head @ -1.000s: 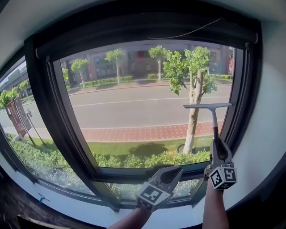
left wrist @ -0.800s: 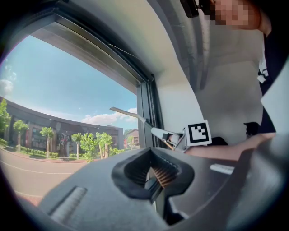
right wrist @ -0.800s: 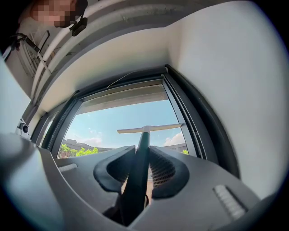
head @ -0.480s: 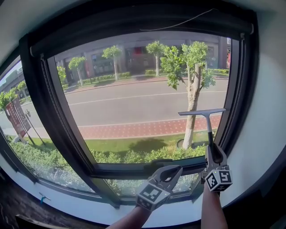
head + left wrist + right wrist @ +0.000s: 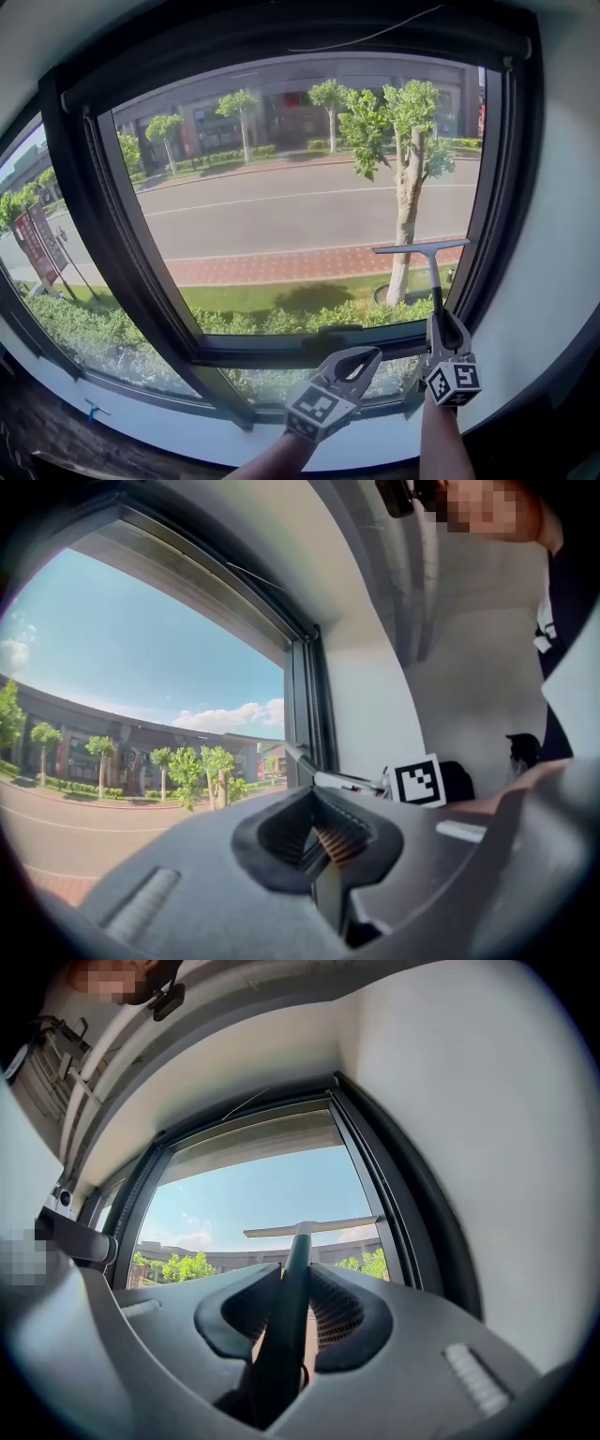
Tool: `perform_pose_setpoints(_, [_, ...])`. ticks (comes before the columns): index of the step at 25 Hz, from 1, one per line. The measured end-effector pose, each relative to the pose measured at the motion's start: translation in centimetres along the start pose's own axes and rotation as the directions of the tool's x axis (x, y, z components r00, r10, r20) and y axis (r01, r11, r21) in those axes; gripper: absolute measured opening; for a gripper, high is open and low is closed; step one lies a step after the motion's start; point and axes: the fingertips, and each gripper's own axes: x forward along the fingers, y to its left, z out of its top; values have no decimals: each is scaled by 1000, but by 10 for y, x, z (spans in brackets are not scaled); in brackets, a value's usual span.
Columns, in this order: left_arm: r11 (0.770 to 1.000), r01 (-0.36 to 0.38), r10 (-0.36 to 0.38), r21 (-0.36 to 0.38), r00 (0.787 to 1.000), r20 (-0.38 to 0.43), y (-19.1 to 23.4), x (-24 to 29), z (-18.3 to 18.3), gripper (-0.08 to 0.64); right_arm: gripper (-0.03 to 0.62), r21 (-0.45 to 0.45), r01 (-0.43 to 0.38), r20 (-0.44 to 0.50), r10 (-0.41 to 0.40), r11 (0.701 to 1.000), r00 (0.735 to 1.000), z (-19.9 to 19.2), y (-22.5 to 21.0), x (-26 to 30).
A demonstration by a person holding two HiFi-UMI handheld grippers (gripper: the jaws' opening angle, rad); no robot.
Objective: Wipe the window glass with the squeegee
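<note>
I see the squeegee [image 5: 433, 281] standing upright, its slim dark handle clamped between the jaws of my right gripper [image 5: 442, 328]. Its pale, narrow blade sits level at the lower right of the clear window glass [image 5: 281, 206].

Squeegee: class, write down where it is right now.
In the head view, the squeegee stands upright at the lower right of the window glass, its handle clamped in the right gripper, beside the right frame.

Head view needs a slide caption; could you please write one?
Right gripper holds the squeegee upright at the window glass; left gripper shut, empty.
</note>
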Motion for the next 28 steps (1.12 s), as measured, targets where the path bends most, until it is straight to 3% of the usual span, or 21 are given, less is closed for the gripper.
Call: perform_pose_setpoints(28, [997, -28, 20, -73, 994, -110, -6, -20, -33, 3, 98, 61, 35, -189, -23, 997, 982, -107, -6, -44])
